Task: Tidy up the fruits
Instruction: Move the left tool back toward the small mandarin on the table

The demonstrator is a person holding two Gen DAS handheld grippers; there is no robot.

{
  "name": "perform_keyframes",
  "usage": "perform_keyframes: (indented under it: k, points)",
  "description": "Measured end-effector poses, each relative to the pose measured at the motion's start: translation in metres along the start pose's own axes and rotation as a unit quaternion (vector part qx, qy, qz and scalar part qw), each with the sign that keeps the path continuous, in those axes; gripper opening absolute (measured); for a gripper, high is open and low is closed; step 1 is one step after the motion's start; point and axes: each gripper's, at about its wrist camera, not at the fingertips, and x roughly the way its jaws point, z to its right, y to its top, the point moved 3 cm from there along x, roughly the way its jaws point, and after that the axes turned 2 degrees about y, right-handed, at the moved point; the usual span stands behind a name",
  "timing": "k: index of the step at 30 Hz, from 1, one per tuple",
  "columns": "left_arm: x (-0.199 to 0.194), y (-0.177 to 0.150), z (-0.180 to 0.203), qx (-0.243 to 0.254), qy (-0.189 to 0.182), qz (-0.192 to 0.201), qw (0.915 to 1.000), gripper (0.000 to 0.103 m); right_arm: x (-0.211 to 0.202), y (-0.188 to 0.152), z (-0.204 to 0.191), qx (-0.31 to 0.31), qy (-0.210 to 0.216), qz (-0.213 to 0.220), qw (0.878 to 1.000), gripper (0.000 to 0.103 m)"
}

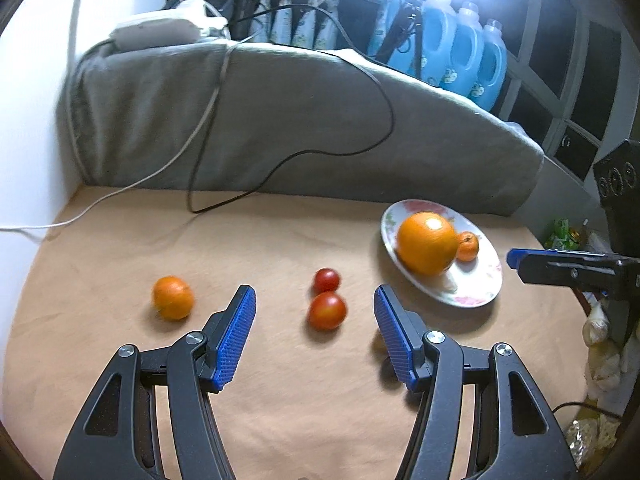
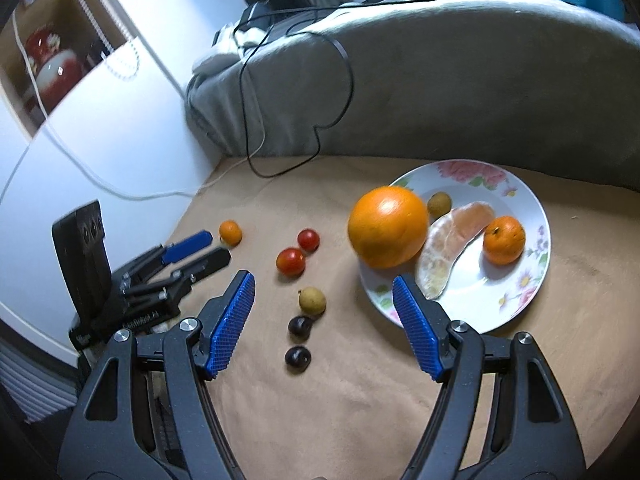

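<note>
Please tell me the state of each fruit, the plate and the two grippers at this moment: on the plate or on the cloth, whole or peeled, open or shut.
Large orange: whole, on plate.
Peeled segment: on plate.
Small mandarin: whole, on plate.
Plate: upright, on cloth.
Two tomatoes: on cloth.
Loose mandarin: on cloth.
Two dark fruits: on cloth.
Left gripper: open, empty.
Right gripper: open, empty.

A home: blue detergent jugs (image 1: pixel 460 44) behind a grey blanket-draped ledge (image 1: pixel 280 120), floral plate (image 2: pixel 520 280) of fruit.
</note>
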Motion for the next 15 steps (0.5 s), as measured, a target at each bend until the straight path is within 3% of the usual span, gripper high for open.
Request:
perform_keyframes:
  k: [15]
  points:
    - [-0.007,-0.017,-0.056,-0.028,0.046,-0.007,0.9985,0.061,0.038,-0.022,-0.047,-0.085,-0.024,-0.040,0.995,0.074]
